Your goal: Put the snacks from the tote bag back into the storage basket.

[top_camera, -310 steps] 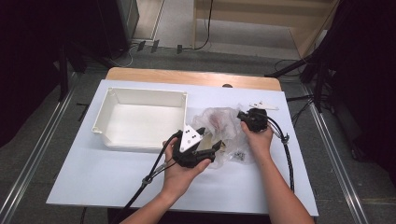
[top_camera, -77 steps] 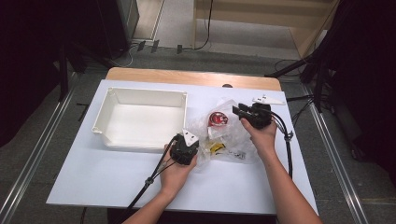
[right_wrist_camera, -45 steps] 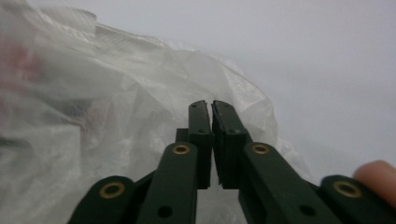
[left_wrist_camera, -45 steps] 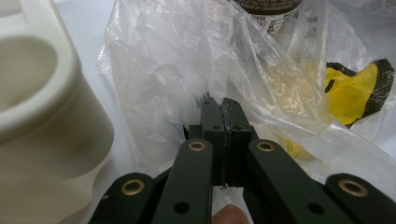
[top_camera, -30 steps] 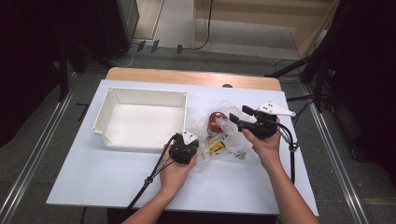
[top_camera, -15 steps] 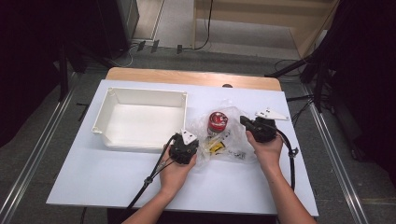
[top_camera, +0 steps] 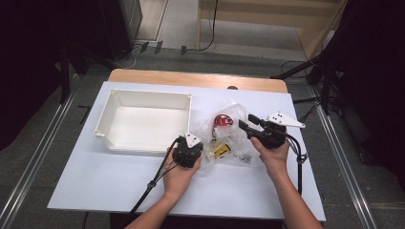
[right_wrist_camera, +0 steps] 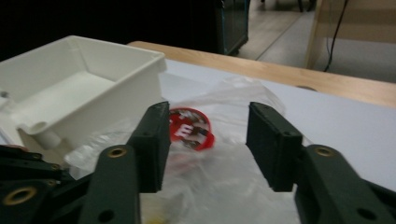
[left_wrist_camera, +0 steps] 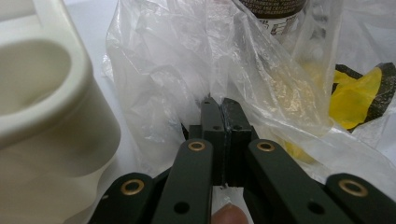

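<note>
High view: left tool [top_camera: 187,153] clamps the plastic bag [top_camera: 224,138] mid-bench beside the empty white bin [top_camera: 143,121], right tool [top_camera: 244,125] parted, jaws just widening, near the red-lidded jar [top_camera: 222,120] still bagged, unpacking barely begun.

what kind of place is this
Probably a lab or recording workspace: a white-topped work table framed by metal floor rails, loose black cables on the grey floor, and dark equipment stands around it.
</note>
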Available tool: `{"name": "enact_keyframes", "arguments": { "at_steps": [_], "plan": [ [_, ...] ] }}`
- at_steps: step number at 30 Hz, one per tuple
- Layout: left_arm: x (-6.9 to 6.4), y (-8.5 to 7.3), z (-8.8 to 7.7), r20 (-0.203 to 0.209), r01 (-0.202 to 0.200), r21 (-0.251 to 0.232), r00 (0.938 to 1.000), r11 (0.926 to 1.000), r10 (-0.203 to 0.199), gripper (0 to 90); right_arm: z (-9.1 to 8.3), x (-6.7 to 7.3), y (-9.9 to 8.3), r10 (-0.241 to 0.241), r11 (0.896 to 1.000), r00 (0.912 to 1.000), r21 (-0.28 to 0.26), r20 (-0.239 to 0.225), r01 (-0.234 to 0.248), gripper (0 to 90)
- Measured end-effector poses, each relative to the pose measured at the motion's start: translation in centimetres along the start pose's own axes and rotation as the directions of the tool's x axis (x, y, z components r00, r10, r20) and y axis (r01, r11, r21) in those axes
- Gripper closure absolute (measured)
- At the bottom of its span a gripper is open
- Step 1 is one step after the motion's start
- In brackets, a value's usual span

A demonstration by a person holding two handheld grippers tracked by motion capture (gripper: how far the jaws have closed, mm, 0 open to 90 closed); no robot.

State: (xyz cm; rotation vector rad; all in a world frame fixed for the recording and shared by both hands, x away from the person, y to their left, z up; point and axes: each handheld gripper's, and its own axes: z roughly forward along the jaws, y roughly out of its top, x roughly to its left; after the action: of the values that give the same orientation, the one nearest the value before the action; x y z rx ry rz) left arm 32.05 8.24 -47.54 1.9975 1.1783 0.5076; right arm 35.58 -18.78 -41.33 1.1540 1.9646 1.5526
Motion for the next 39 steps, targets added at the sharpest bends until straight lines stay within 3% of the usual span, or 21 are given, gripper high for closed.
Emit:
{"name": "enact_keyframes", "arguments": {
  "at_steps": [4, 7, 10, 12, 14, 18, 21, 23, 30, 34, 39],
  "plan": [
    [0.0, 0.0, 0.0, 0.001, 0.002, -0.003, 1.0, 1.0, -0.002, 90.0, 0.6, 1.1, 0.0, -0.027, 1.0, 0.9991, 0.008, -0.032, 0.027, 30.4],
    [0.0, 0.0, 0.0, 0.001, 0.001, -0.002, 1.0, 1.0, -0.001, 90.0, 1.7, 2.5, -0.7, -0.079, 0.995, 0.9965, 0.062, -0.027, 0.081, 22.7],
    [0.0, 0.0, 0.0, -0.001, 0.002, -0.004, 1.0, 1.0, -0.002, 90.0, 2.6, 3.3, -1.4, -0.107, 0.989, 0.9941, 0.104, -0.015, 0.108, 20.6],
    [0.0, 0.0, 0.0, -0.001, 0.005, -0.004, 1.0, 1.0, -0.005, 90.0, 3.2, 3.6, -2.0, -0.117, 0.983, 0.993, 0.143, 0.019, 0.113, 26.6],
    [0.0, 0.0, -0.1, 0.0, 0.004, -0.003, 1.0, 1.0, -0.004, 90.0, 3.8, 3.4, -2.7, -0.128, 0.976, 0.9889, 0.186, 0.074, 0.113, 38.9],
    [0.1, -0.1, -0.1, 0.002, 0.004, -0.003, 1.0, 1.0, -0.004, 90.0, 4.1, 2.4, -3.7, -0.108, 0.958, 0.9929, 0.27, 0.049, 0.091, 61.0],
    [0.1, 0.0, -0.1, 0.001, 0.003, -0.001, 1.0, 1.0, -0.003, 90.0, 3.7, 1.7, -3.8, -0.112, 0.952, 0.993, 0.291, 0.039, 0.096, 72.9],
    [0.1, 0.0, -0.1, 0.0, 0.003, 0.0, 1.0, 1.0, -0.003, 90.0, 3.3, 1.0, -3.8, -0.091, 0.952, 0.9943, 0.299, 0.055, 0.071, 78.5],
    [0.1, 0.0, -0.1, 0.005, 0.01, -0.001, 0.9999, 1.0, -0.01, 90.0, 3.6, -0.9, -4.7, -0.041, 0.936, 0.9928, 0.352, 0.113, -0.001, 80.2],
    [0.2, 0.0, -0.1, 0.006, 0.01, -0.001, 0.9999, 0.9999, -0.01, 90.0, 3.8, -1.1, -5.0, -0.059, 0.93, 0.9915, 0.367, 0.116, 0.013, 76.9],
    [0.2, 0.0, -0.1, 0.006, 0.011, -0.002, 0.9999, 0.9999, -0.011, 90.0, 3.4, -0.8, -4.5, -0.075, 0.947, 0.997, 0.313, 0.018, 0.066, 63.7]
  ]
}}
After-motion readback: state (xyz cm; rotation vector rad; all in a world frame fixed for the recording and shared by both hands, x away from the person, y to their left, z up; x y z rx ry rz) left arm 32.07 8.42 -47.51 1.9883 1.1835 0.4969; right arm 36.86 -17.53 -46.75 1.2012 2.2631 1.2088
